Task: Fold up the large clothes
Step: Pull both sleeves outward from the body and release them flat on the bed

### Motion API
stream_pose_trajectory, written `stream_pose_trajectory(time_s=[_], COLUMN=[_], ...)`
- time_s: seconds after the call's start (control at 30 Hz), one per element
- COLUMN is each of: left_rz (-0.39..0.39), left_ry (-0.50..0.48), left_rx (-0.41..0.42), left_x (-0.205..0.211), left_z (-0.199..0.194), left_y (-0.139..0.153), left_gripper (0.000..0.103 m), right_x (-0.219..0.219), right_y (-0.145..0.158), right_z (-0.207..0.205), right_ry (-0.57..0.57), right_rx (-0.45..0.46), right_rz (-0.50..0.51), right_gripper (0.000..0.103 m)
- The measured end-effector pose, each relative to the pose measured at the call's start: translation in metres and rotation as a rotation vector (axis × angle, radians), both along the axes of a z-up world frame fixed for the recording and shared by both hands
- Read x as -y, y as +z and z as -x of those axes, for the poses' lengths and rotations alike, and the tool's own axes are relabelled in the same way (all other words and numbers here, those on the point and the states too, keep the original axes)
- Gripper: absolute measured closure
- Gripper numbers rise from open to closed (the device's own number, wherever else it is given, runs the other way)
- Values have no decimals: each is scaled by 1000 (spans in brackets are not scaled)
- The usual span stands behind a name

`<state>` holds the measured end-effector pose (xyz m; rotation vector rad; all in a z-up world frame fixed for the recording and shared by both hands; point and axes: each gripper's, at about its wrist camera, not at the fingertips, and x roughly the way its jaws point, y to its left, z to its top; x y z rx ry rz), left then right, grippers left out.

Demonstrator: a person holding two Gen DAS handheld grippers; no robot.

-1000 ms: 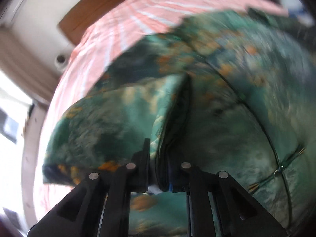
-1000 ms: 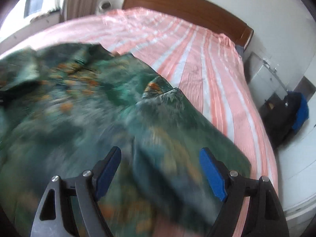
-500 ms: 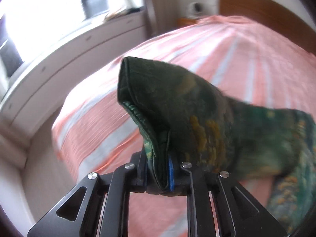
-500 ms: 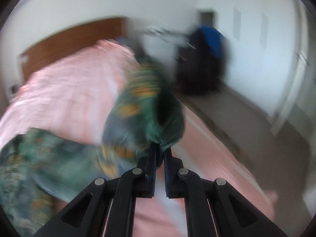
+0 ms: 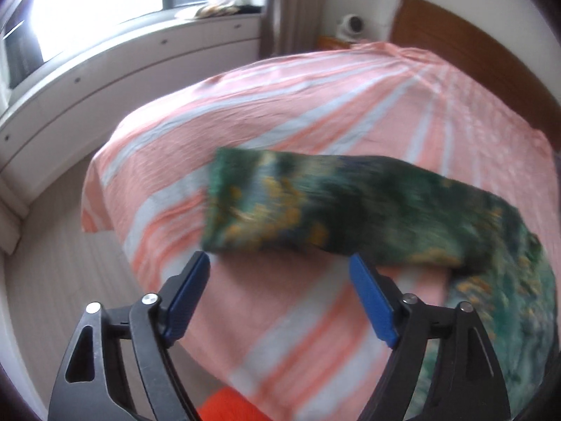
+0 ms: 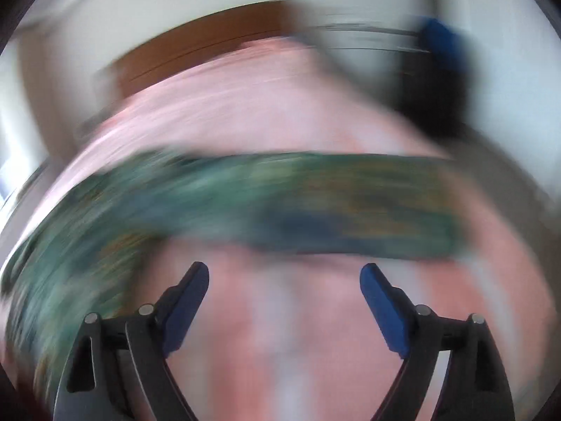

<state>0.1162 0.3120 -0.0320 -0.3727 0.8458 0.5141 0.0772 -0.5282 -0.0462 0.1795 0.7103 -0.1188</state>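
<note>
A dark green garment with orange and blue print [image 5: 350,207] lies as a long folded band across the pink and white striped bed [image 5: 280,105]. My left gripper [image 5: 280,287] is open and empty, just short of the garment's near edge. In the right wrist view, which is heavily blurred, the same garment [image 6: 280,203] stretches left to right ahead of my right gripper [image 6: 284,294], which is open and empty.
A wooden headboard [image 5: 473,42] stands at the far end of the bed. A white window ledge with drawers [image 5: 122,56] runs along the left. An orange-red thing [image 5: 228,407] shows at the bottom edge. A dark bag [image 6: 438,77] stands by the right wall.
Both grippers were shut on folds of the garment half a second ago. Both have opened and let it go. The garment now lies on the bed.
</note>
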Motion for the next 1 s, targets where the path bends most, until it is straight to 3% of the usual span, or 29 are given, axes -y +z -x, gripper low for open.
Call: stream_pose_trajectory(time_s=[0.07,0.1,0.23,0.3,0.33,0.4,0.47,0.7,1.0], left_rz=[0,-5,-71,-108,-124,-151,-155,-165,-73], left_ry=[-75,-106,-248,-294,-313,-358,-390,-440,-427], left_rx=[26,29,20,11,6,-13,-31,-31,-39], left_x=[38,53,127,155,166,194,213,230,243], left_z=[8,12,24,26,28,24,23,28,25], left_y=[13,16,28,25,22,17,14,11,1], left_gripper=[16,15,14,14,13,13,13,13,13], right_x=[-35,-44,-38,-36,-29,-11,-1,-3,-1], right_y=[-8,-13,-43,-66,-71,-82,-79,-80,-82], right_z=[-22,-33,-61,-65,-61,-59,-56,-56,-56], right_ry=[159,187,115,43,34,53,38,34,33], right_rx=[-21,-36,-114,-146,-157,-132,-114,-125,-126], right_rz=[48,76,143,343,360,220,154,170,170], right_gripper=[16,16,16,2,0,0,0,0,0])
